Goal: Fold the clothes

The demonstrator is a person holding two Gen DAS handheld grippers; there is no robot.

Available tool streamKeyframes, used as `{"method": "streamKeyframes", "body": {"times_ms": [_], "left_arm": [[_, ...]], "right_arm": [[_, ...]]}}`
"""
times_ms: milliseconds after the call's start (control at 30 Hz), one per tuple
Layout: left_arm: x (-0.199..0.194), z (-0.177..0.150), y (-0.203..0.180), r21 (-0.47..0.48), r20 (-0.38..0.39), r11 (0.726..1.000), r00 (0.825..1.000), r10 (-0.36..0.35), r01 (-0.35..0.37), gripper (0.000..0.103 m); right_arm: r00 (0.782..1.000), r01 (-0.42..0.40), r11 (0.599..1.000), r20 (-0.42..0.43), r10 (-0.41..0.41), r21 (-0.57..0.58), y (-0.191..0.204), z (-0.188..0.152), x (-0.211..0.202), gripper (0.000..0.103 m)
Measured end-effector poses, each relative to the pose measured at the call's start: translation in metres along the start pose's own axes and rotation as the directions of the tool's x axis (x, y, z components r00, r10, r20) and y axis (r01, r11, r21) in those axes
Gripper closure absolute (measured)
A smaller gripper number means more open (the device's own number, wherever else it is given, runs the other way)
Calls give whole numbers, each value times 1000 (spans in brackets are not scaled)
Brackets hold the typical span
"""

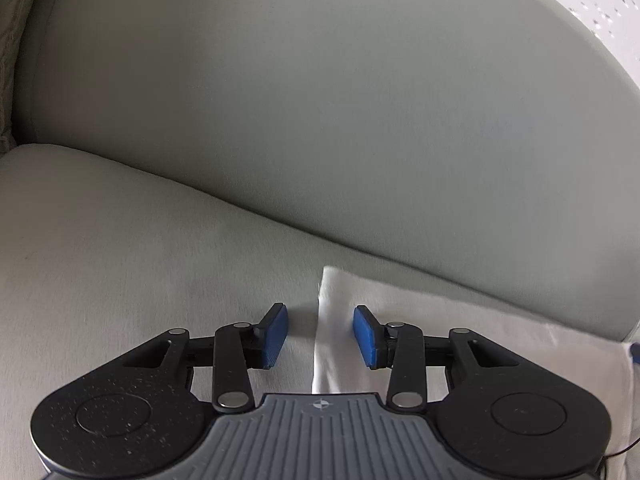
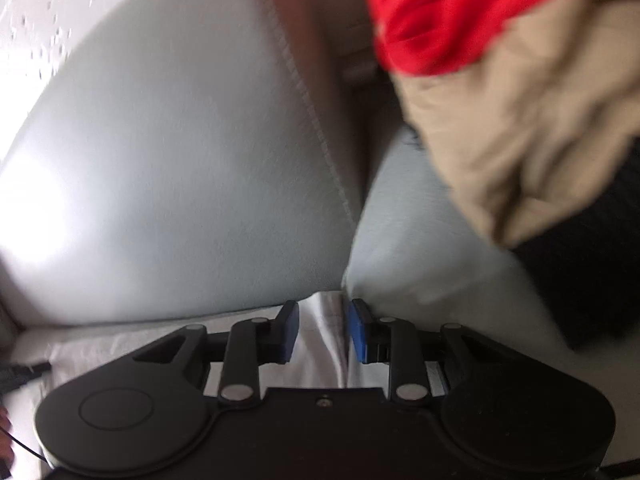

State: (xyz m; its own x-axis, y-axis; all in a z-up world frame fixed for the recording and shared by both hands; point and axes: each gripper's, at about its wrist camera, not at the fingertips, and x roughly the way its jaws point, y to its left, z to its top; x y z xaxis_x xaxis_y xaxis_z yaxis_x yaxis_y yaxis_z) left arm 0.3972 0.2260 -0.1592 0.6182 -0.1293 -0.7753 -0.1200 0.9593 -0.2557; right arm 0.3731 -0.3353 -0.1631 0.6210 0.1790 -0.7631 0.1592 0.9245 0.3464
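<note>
**A:** Starting from the left, what did you make of it? The left gripper (image 1: 320,334) stood partly open over the sofa seat (image 1: 120,264), gripping nothing. The left edge of the white garment (image 1: 460,332) ran up between its pads, touching neither.

**B:** Agreed. I judged it was lined up on that edge to take it for a fold. Bare seat lay to its left, plenty of open room, with the backrest (image 1: 320,120) rising just behind the cloth's far corner.

**A:** And the right gripper (image 2: 322,330)?

**B:** Its jaws were also partly open, straddling a raised ridge of the same white cloth. The picture was blurred, so I could not tell whether the pads pressed on it. It looked set for the opposite side.

**A:** Room there?

**B:** Tighter. A cushion (image 2: 420,264) sat just beside the gripper, and a heap of red (image 2: 440,12), tan (image 2: 520,128) and dark (image 2: 592,272) clothes crowded the right. I would have folded leftward, toward the free seat.
</note>
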Motion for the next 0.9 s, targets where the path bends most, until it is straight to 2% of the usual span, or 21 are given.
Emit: {"method": "streamKeyframes", "body": {"times_ms": [133,400,467,500,533,567,667,767,900], "left_arm": [[3,10,9,-24,-15,999,999,-40,40,81],[9,19,7,-23,-31,996,995,-92,91,72],[9,19,4,-12,-31,995,994,-101,101,75],[9,17,1,3,-28,995,995,-99,99,82],[6,15,-2,23,-16,997,997,-74,74,98],[3,13,-5,42,-3,998,999,-48,48,100],[-14,10,-16,84,61,996,998,0,-5,100],[-44,10,-21,123,109,992,994,11,-24,100],[-94,4,-31,176,162,983,986,29,-58,100]], "right_arm": [[1000,-9,1000,-21,9,0,3,-5,3,74],[999,-36,999,-16,36,8,-2,-18,1,74],[999,-35,999,-8,35,-3,-1,-22,0,78],[1000,-17,1000,-1,16,-16,0,-24,0,89],[1000,10,999,4,-10,-30,1,-27,0,98],[1000,16,999,8,-16,-36,1,-29,-2,98],[998,38,998,52,-35,-53,5,-38,-15,98],[994,57,997,97,-51,-54,9,-48,-40,98],[989,30,999,144,-26,-24,17,-65,-90,98]]}}
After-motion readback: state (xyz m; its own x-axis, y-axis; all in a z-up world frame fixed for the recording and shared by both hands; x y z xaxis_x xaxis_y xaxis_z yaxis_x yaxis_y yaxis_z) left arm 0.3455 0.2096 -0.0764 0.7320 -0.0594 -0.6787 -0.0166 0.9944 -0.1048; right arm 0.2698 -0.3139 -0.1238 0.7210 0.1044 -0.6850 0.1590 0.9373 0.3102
